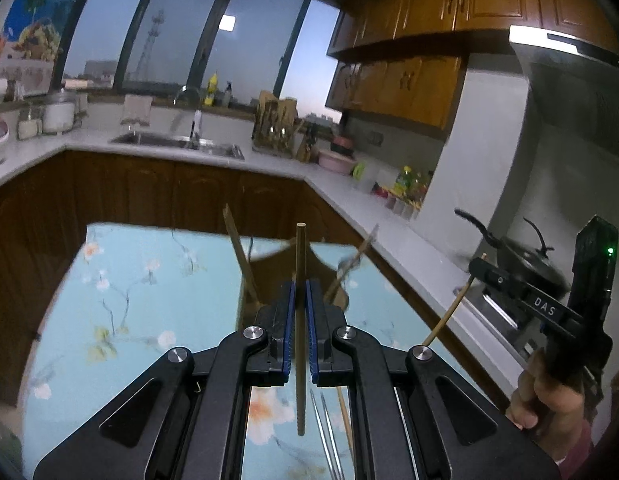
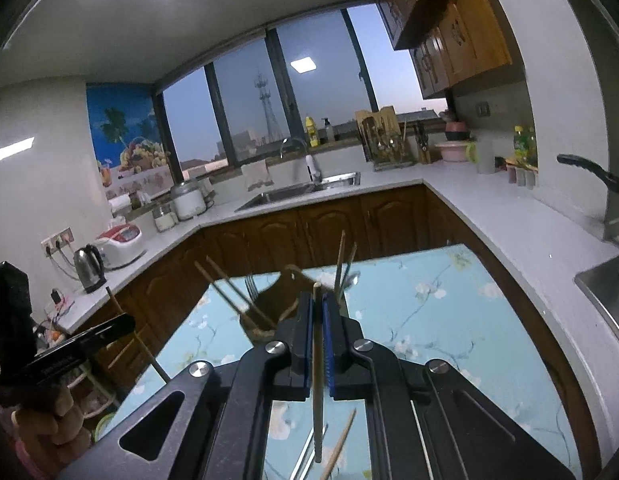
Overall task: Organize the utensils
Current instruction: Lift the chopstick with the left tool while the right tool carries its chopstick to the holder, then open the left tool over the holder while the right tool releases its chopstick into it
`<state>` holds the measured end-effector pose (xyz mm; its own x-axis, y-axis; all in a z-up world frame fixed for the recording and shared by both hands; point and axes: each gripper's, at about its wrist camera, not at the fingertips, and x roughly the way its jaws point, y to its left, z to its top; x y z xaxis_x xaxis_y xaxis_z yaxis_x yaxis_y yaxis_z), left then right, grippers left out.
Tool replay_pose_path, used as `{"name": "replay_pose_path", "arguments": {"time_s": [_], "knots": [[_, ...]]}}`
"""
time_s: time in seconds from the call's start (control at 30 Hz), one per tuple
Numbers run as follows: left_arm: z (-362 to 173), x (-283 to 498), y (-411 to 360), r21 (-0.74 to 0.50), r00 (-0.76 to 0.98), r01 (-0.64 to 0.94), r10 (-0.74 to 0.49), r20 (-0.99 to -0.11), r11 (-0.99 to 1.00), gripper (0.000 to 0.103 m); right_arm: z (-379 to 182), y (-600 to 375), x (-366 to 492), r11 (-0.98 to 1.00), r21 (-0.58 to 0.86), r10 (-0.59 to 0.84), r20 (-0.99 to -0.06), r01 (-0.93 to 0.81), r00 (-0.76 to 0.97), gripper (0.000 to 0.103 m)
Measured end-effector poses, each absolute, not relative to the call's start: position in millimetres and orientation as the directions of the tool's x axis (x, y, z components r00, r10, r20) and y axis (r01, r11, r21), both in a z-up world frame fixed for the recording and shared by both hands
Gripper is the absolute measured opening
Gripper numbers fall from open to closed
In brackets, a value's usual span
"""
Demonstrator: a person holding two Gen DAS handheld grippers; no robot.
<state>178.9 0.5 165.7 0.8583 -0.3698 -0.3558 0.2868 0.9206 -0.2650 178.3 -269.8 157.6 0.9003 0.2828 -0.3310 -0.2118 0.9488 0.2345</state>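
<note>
Table w/ blue floral cloth (image 1: 121,280) fills the foreground below both cams, w/ the brown utensil holder (image 2: 275,300) standing on it near the far edge, chopsticks and a fork leaning out of it. Left gripper (image 1: 301,292) has its blue pads pinched narrow on an upright bamboo chopstick (image 1: 301,264), tip up, above the cloth just in front of the holder. Right gripper (image 2: 317,308) likewise clamps a 2nd chopstick (image 2: 317,360); loose metal chopsticks (image 1: 327,432) lie on the cloth beneath.
</note>
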Motion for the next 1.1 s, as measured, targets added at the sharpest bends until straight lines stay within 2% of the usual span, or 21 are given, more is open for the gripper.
{"name": "replay_pose_path", "arguments": {"time_s": [0.3, 0.5, 0.67, 0.9, 1.1], "knots": [[218, 225, 5, -0.242, 0.931, 0.249, -0.301, -0.207, 0.938, 0.005, 207, -261, 222, 0.952, 0.212, 0.266, -0.206, -0.222, 0.942, 0.005], [222, 265, 2, -0.235, 0.954, 0.206, -0.249, -0.168, 0.950, 0.005, 219, -258, 259, 0.951, 0.224, 0.251, -0.164, -0.212, 0.954, 0.005], [189, 293, -2, -0.258, 0.956, 0.171, -0.224, -0.191, 0.951, 0.005, 195, -258, 281, 0.950, 0.246, 0.241, -0.186, -0.192, 0.953, 0.005], [130, 308, -9, -0.279, 0.926, 0.153, -0.237, -0.295, 0.948, 0.005, 150, -258, 292, 0.944, 0.274, 0.250, -0.232, -0.184, 0.940, 0.005], [105, 310, -16, -0.262, 0.906, 0.146, -0.235, -0.352, 0.954, 0.005, 125, -260, 299, 0.943, 0.287, 0.253, -0.287, -0.169, 0.924, 0.005]]}}
